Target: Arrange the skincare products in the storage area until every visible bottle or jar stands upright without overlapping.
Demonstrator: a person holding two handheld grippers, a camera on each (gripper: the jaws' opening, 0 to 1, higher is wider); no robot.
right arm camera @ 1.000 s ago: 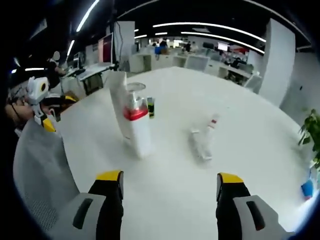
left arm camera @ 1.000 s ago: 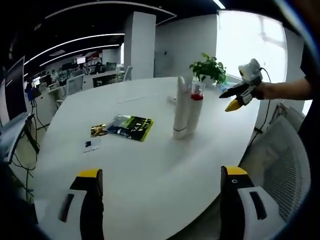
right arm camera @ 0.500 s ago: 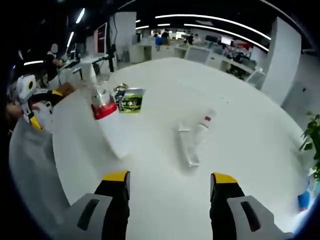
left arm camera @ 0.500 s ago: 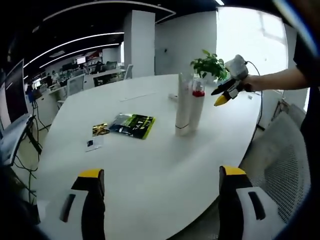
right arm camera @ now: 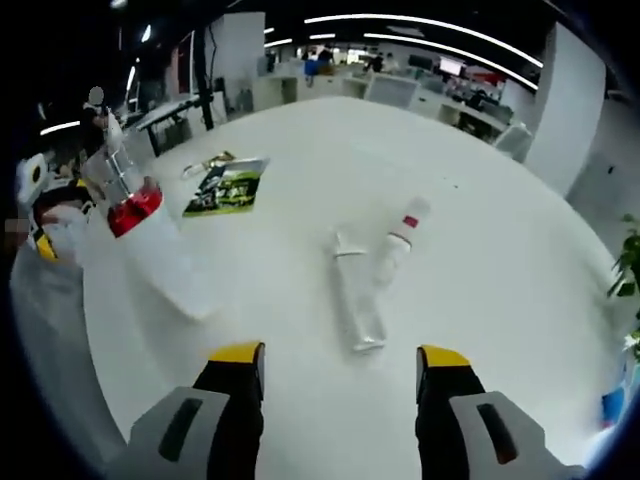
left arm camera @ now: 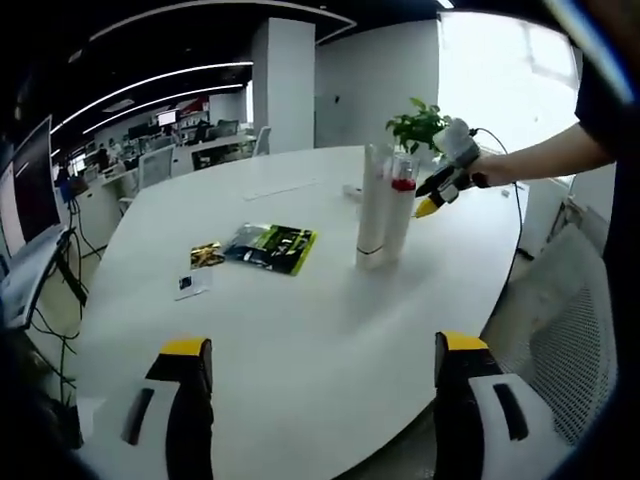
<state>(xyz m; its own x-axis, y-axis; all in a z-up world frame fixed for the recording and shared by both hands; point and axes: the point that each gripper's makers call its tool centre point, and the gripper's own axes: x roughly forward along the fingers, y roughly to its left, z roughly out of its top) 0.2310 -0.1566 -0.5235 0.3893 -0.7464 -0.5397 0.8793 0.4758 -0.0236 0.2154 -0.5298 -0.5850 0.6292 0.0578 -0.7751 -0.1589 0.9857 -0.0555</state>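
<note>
Two products stand upright side by side on the white table [left arm camera: 300,330]: a tall white tube [left arm camera: 372,215] and a white bottle with a red collar [left arm camera: 398,208]. That bottle [right arm camera: 155,245] leans at the left of the right gripper view. A white tube [right arm camera: 355,305] and a slim white bottle with a red band [right arm camera: 397,240] lie flat, touching, just ahead of my right gripper [right arm camera: 340,395], which is open and empty. A hand holds the right gripper [left arm camera: 437,188] just beyond the standing pair. My left gripper [left arm camera: 325,400] is open and empty over the near table edge.
A green packet [left arm camera: 270,247], a gold sachet [left arm camera: 207,255] and a small card [left arm camera: 188,285] lie left of the standing pair. A potted plant [left arm camera: 418,125] stands at the far edge. A mesh chair [left arm camera: 570,330] is by the table's right side.
The right gripper has moved in over the table, past the standing pair. The lying tube and bottle now sit closer and more central in its view. Both grippers stay open.
</note>
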